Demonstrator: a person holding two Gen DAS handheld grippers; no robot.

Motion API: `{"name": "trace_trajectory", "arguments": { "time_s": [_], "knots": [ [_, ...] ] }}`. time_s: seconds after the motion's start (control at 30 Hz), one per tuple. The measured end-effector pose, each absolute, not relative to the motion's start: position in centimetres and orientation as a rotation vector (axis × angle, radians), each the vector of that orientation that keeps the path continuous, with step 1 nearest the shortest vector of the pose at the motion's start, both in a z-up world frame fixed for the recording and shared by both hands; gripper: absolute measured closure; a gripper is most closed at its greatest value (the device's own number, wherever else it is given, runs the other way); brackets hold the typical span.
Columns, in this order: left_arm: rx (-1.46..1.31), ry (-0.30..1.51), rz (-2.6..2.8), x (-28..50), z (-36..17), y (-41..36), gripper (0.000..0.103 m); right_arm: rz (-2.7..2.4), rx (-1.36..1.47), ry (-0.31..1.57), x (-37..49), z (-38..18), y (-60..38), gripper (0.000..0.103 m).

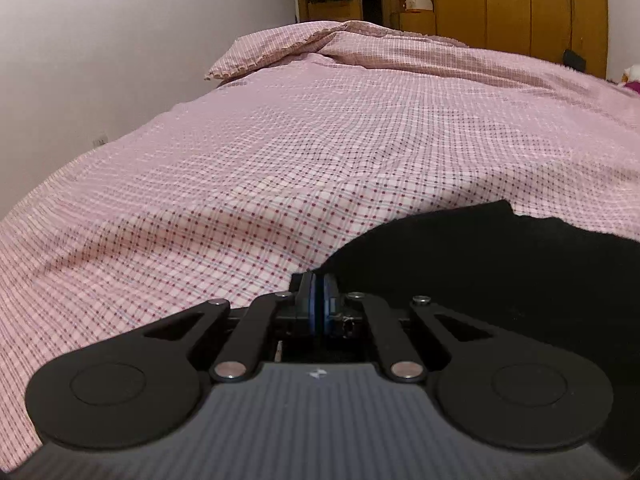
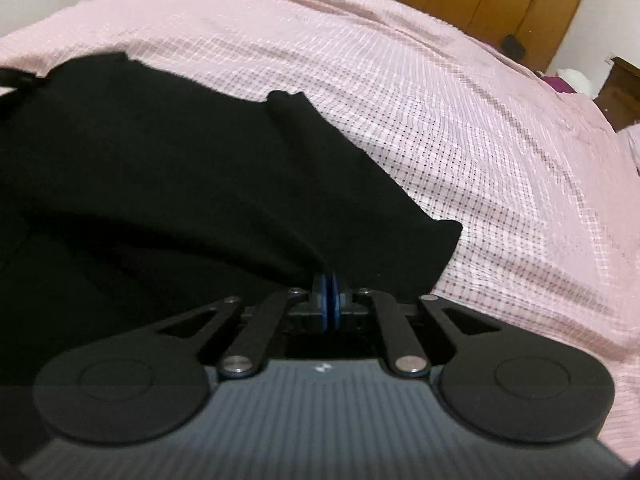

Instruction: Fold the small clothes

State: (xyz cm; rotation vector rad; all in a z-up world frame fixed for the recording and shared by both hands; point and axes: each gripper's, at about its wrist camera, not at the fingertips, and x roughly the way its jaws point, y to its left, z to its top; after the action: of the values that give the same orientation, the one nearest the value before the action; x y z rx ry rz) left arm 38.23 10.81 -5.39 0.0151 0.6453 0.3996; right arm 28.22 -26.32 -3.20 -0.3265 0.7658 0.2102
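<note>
A plain black garment [image 2: 168, 168] lies just ahead of the black, blue-padded right gripper [image 2: 330, 280], on a pink bedspread [image 1: 320, 152] checked with dark red dots; beyond, an ochre-yellow wardrobe [image 1: 520, 4].

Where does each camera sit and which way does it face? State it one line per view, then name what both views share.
Left wrist: sits on the left gripper, looking forward and downward over the pink checked bedspread toward yellow wooden wardrobes; shows that gripper's shut blue pads at the edge of the black fabric garment.
Right wrist: sits on the right gripper, facing the same way; shows its shut pads pinching the garment.
Shared: bedspread, garment, wardrobes.
</note>
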Motion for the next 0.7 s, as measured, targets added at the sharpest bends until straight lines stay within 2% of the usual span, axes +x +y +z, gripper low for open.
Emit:
{"name": "trace_trajectory", "arguments": {
  "time_s": [0.03,0.07,0.1,0.17,0.2,0.33,0.53,0.57,0.6,0.7],
  "knots": [
    [0.023,0.649,0.400,38.4,-5.4,10.9,0.098,0.205,-0.307,0.761,28.3,-2.9,-26.6,0.094],
    [0.026,0.651,0.399,38.5,-5.4,11.0,0.098,0.196,-0.278,0.751,28.4,-2.4,-27.3,0.086],
    [0.026,0.652,0.395,38.3,-5.2,11.0,0.098,0.178,-0.238,0.731,28.5,-1.5,-27.9,0.073],
    [0.033,0.663,0.374,37.9,-4.7,11.1,0.098,0.120,-0.128,0.665,27.4,0.5,-30.1,0.061],
    [0.035,0.667,0.358,37.6,-4.4,11.1,0.098,0.108,-0.069,0.640,26.8,1.3,-31.4,0.060],
    [-0.009,0.689,0.296,35.4,-2.7,11.7,0.098,0.145,0.142,0.718,25.0,1.4,-34.8,0.059],
    [-0.009,0.751,0.223,32.8,-1.6,11.5,0.098,0.218,0.193,0.854,23.7,-1.9,-33.0,0.059],
    [0.012,0.752,0.217,32.5,-1.6,11.2,0.098,0.219,0.171,0.861,23.7,-2.1,-32.5,0.078],
    [0.046,0.752,0.217,32.3,-1.7,10.9,0.098,0.229,0.152,0.857,23.5,-1.9,-32.1,0.089],
    [0.176,0.768,0.255,32.5,-2.9,10.0,0.097,0.228,0.111,0.801,23.0,-0.3,-32.0,0.090]
  ]
}}
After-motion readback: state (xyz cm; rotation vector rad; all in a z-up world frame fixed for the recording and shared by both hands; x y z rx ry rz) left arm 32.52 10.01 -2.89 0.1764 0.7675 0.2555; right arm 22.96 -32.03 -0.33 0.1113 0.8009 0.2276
